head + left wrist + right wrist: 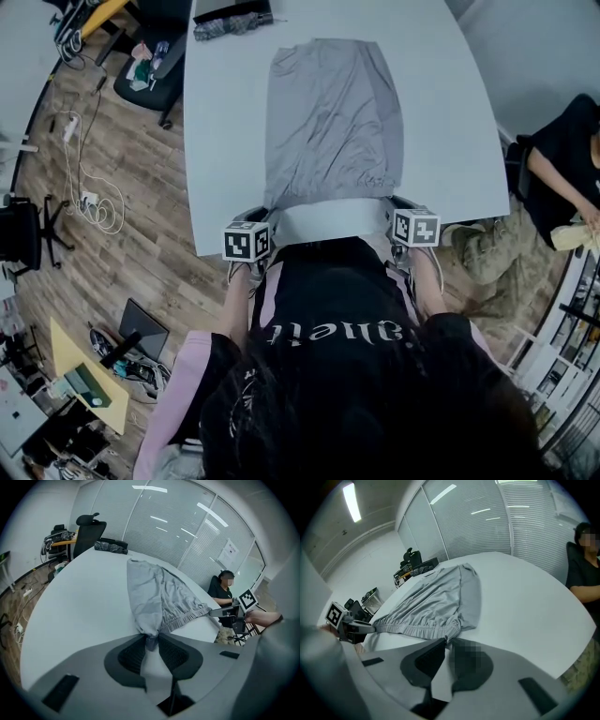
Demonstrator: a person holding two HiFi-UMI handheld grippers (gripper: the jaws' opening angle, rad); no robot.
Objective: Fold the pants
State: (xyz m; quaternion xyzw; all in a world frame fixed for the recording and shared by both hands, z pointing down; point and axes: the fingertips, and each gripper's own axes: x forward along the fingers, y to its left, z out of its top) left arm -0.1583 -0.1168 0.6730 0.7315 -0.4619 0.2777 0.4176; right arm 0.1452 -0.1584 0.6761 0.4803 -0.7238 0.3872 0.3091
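Grey pants (333, 122) lie flat on the white table (225, 141), legs pointing away, the elastic waistband at the near edge. My left gripper (265, 214) is at the waistband's left corner. In the left gripper view the gripper (151, 639) has its pads pressed on a bunched bit of the pants (154, 597). My right gripper (392, 204) is at the waistband's right corner. In the right gripper view the gripper (447, 641) has its jaws closed on the corner of the pants (431, 602). The waistband runs taut between the two grippers.
A dark bundle of cloth (232, 23) lies at the table's far edge. A black office chair (155, 66) stands at the far left corner. A person (562, 169) sits off the table's right side. Cables (94, 202) and a laptop (141, 328) lie on the wooden floor at left.
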